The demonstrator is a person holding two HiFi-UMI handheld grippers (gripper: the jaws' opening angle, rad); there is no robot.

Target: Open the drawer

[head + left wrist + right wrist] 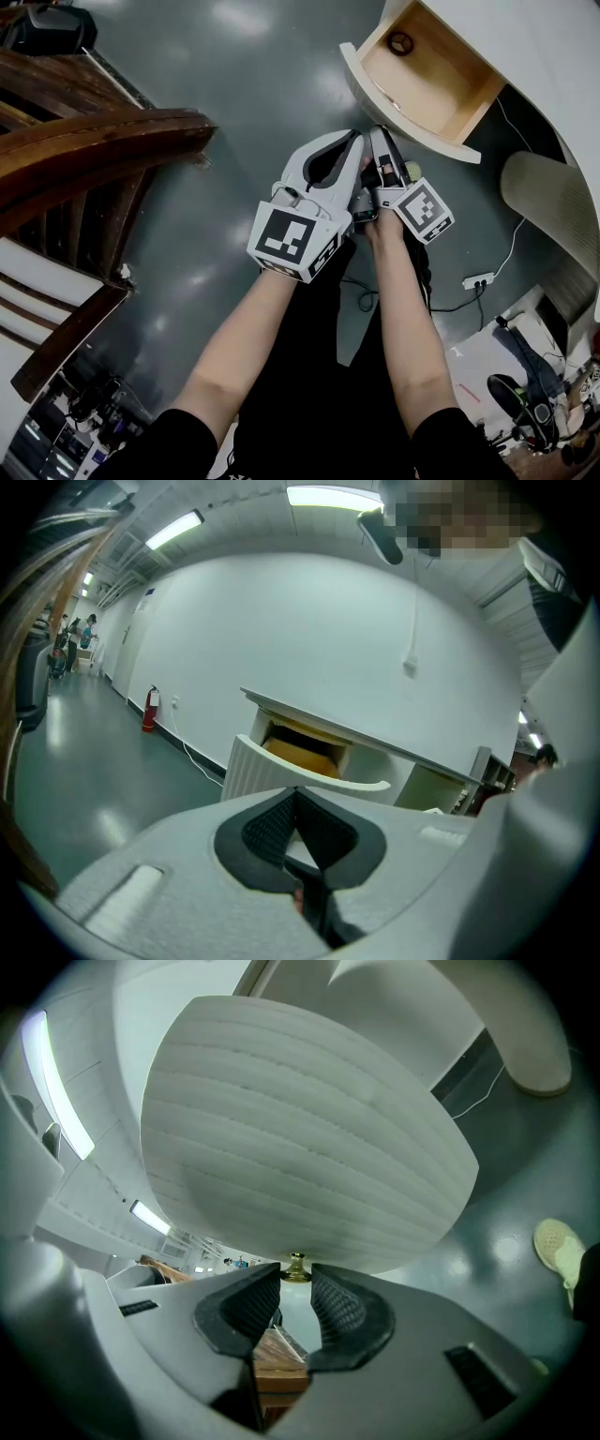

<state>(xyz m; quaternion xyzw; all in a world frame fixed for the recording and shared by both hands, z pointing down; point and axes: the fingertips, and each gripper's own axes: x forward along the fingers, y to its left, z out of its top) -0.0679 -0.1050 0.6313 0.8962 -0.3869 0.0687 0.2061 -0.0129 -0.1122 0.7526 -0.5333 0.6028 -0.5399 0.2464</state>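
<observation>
Gripping the open drawer's (436,80) brass knob (296,1262): right gripper (296,1277). Left gripper (296,791), jaws closed and empty, lies at its left over bare floor (244,112).

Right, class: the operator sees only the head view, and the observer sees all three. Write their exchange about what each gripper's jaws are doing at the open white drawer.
Operator: Are the jaws of the right gripper on anything?
Observer: Yes. The right gripper view shows their tips holding a small brass knob on the drawer's ribbed white curved front.
Operator: And the left gripper?
Observer: Its jaws are together, with nothing between them.
Operator: Is there anything beyond the drawer?
Observer: A red fire extinguisher stands by the white wall.
</observation>
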